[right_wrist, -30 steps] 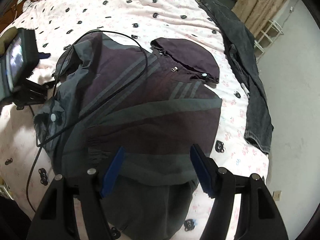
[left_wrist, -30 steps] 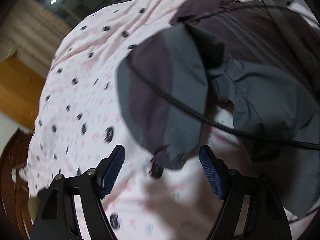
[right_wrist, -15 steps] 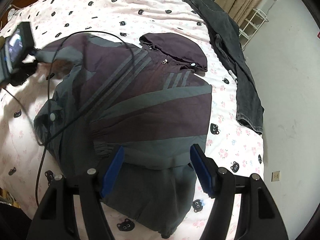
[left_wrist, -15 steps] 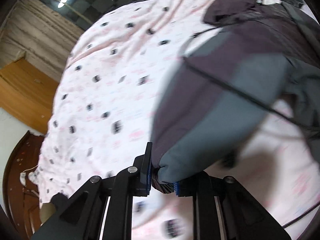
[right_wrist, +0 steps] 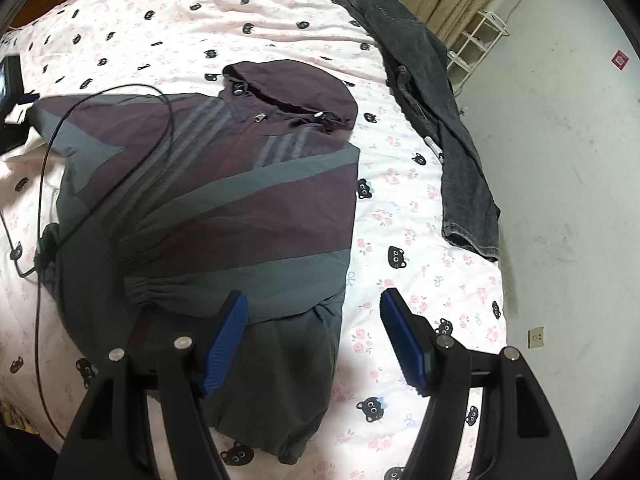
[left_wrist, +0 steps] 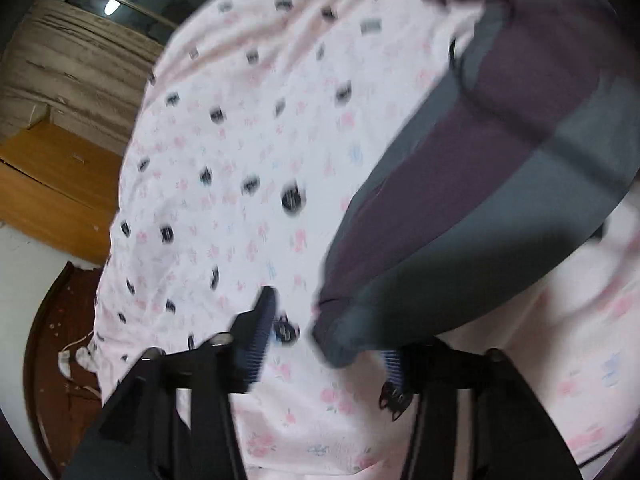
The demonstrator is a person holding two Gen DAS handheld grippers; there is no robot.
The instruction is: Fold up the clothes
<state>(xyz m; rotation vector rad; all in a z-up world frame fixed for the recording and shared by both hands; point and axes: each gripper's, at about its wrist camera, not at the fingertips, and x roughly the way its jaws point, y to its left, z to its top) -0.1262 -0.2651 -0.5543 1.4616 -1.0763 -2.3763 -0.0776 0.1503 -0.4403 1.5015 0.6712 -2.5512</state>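
A purple and grey hooded jacket point(right_wrist: 240, 200) lies face up on the bed, hood toward the far side. Its sleeve point(left_wrist: 460, 208) stretches out flat across the sheet. The sleeve's grey cuff point(left_wrist: 344, 344) lies between the jaws of my left gripper point(left_wrist: 326, 348), close to the right pad. The jaws are opening and the left pad stands clear of the cloth. My right gripper point(right_wrist: 316, 336) hangs open above the jacket's lower hem point(right_wrist: 280, 304), with nothing gripped.
The bed has a pink flowered sheet with black cat faces point(right_wrist: 400, 208). Dark jeans point(right_wrist: 440, 120) lie along its right edge. A black cable point(right_wrist: 52, 184) runs over the jacket's left side. A wooden cabinet point(left_wrist: 52, 184) and dark bed frame point(left_wrist: 48, 360) flank the bed.
My left gripper shut on the sleeve cuff, drew the folded sleeve out straight to the side, and now its jaws stand apart. The right gripper stayed open over the hem.
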